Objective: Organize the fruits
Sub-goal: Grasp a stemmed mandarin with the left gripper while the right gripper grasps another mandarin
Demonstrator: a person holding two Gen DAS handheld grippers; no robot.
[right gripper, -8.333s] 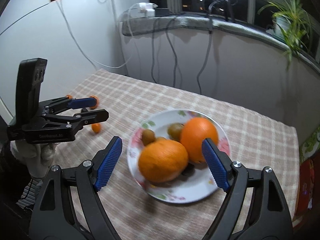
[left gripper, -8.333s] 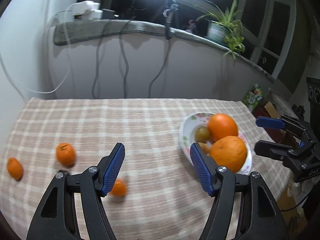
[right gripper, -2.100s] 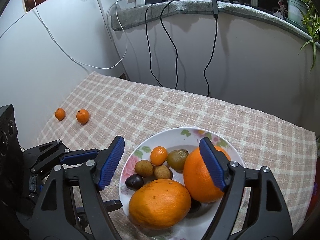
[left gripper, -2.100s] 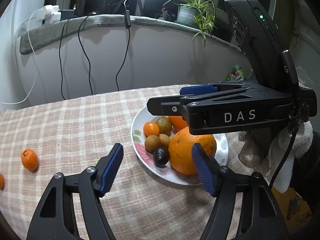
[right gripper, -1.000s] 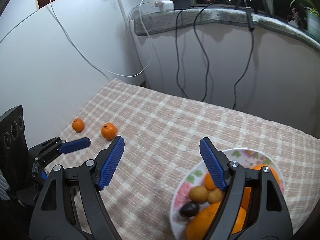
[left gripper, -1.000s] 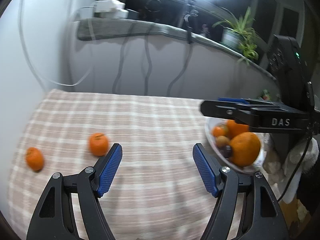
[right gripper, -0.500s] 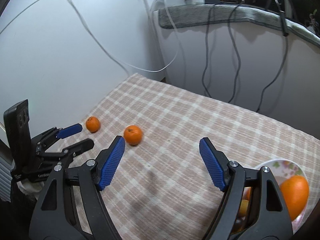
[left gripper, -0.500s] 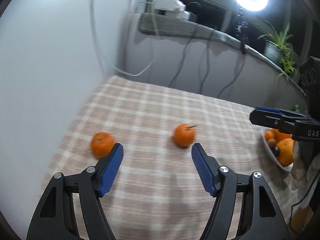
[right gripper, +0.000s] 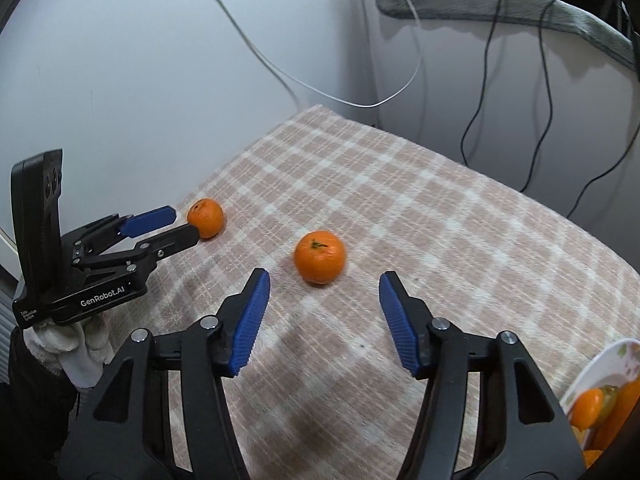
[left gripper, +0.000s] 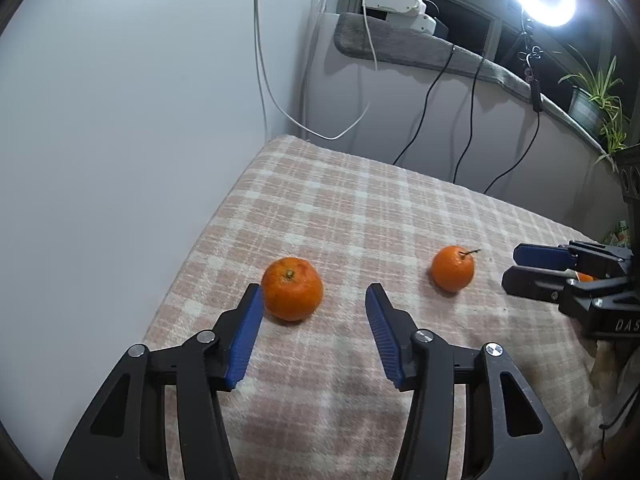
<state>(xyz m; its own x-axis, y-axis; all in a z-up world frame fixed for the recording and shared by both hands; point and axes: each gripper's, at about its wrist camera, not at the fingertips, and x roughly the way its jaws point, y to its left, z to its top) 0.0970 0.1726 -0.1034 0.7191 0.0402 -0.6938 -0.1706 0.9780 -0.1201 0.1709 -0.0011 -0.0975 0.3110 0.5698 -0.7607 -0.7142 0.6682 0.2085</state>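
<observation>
Two mandarins are left on the table. The left gripper [left gripper: 314,300] is closing, its fingers not yet gripping the near mandarin [left gripper: 292,294]. The right gripper [right gripper: 324,292] is closing short of the stemmed mandarin [right gripper: 320,262] — the plate [right gripper: 596,364] already holds fruit.

Home — checked tablecloth [left gripper: 360,208]; windowsill plant [left gripper: 596,100]

Plenty of bare checked tablecloth [left gripper: 360,216] ahead of both my grippers. On my side the left gripper [left gripper: 314,300] is closing with a tangerine [left gripper: 292,289] right against its left pad, nothing gripped. The right gripper [right gripper: 324,286] is closing too, the stemmed tangerine [right gripper: 320,262] just ahead of its tips. White wall [left gripper: 120,120] hems in the left edge, dangling cables [right gripper: 480,92] at the back, plate [right gripper: 600,364] far right.
</observation>
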